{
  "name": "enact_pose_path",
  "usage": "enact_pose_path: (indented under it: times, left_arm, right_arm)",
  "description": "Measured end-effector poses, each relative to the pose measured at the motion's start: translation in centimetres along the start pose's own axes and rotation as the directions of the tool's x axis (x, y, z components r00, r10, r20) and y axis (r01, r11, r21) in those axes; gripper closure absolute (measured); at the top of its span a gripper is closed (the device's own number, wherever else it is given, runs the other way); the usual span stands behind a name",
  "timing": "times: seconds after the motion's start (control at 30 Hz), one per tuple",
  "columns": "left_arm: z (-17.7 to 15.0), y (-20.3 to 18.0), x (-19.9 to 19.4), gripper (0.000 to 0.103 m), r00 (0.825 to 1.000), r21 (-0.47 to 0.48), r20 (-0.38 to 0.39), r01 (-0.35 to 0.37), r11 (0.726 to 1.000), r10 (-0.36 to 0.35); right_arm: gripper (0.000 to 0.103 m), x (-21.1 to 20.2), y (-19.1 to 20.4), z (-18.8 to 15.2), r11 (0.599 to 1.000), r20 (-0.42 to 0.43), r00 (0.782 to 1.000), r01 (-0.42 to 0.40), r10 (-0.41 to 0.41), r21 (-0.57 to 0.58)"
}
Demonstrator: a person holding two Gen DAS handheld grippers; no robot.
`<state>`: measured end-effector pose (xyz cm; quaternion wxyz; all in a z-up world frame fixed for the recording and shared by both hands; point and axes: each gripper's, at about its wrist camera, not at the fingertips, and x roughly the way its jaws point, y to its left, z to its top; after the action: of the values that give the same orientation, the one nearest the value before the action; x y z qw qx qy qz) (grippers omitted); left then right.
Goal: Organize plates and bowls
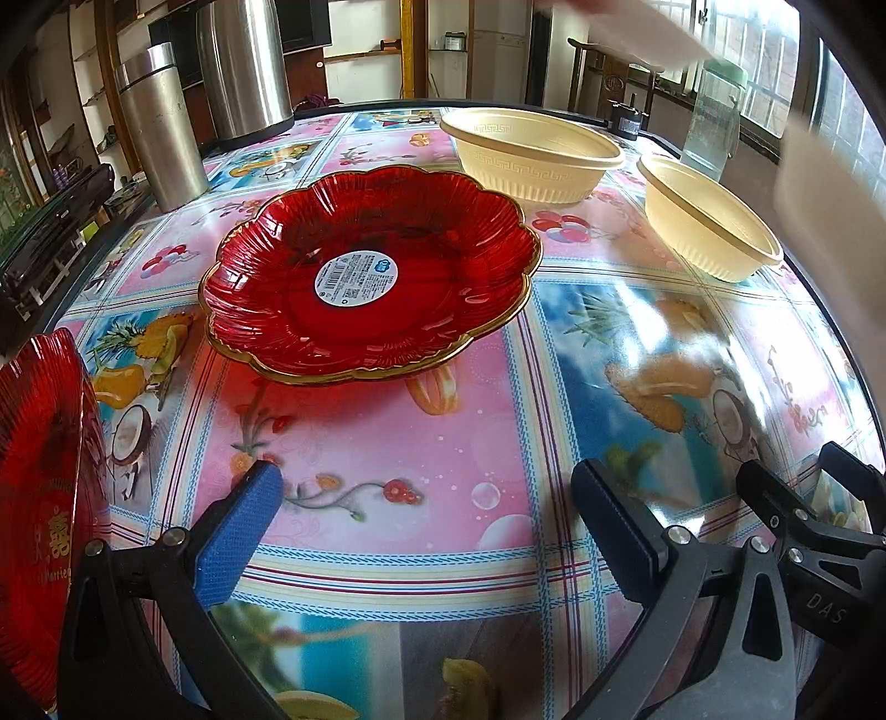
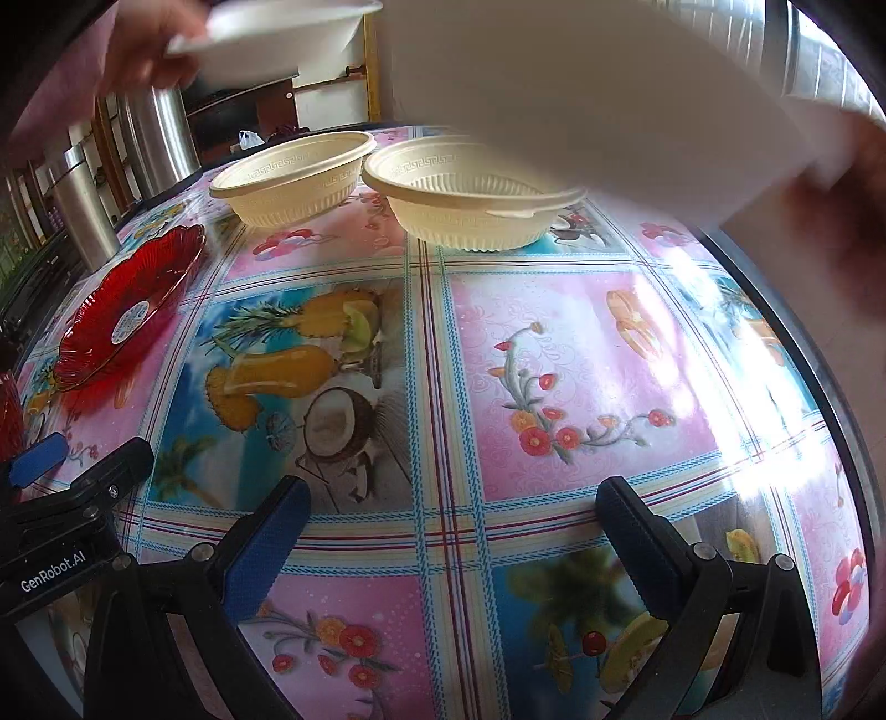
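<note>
A red scalloped plate [image 1: 365, 271] with a gold rim and a round sticker lies on the table ahead of my left gripper [image 1: 426, 526], which is open and empty. A second red plate [image 1: 39, 498] stands tilted at the left edge. Two cream ribbed bowls [image 1: 531, 155] [image 1: 714, 221] sit beyond it, side by side. In the right wrist view the same bowls [image 2: 293, 177] [image 2: 470, 194] stand past my right gripper [image 2: 454, 531], also open and empty. A person's hands hold two blurred white bowls [image 2: 277, 39] [image 2: 581, 99] in the air above the table.
Two steel flasks [image 1: 160, 122] [image 1: 243, 61] stand at the table's back left and a clear jar [image 1: 714, 116] with a green lid at the back right. The patterned tablecloth [image 2: 554, 360] covers a table whose dark edge [image 2: 830, 360] curves along the right.
</note>
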<state>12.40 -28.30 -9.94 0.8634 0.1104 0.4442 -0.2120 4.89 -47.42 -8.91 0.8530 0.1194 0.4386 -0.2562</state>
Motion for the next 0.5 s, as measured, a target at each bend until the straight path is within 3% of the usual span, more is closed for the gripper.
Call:
enact_pose_path:
  times: [0.5]
  left_arm:
    - [0.14,0.41,0.09,0.000,1.000,0.000,-0.001,0.000,1.000,0.000]
  right_arm:
    - [0.000,0.00,0.04,0.01,1.000,0.000,1.000,0.000,0.000,0.000]
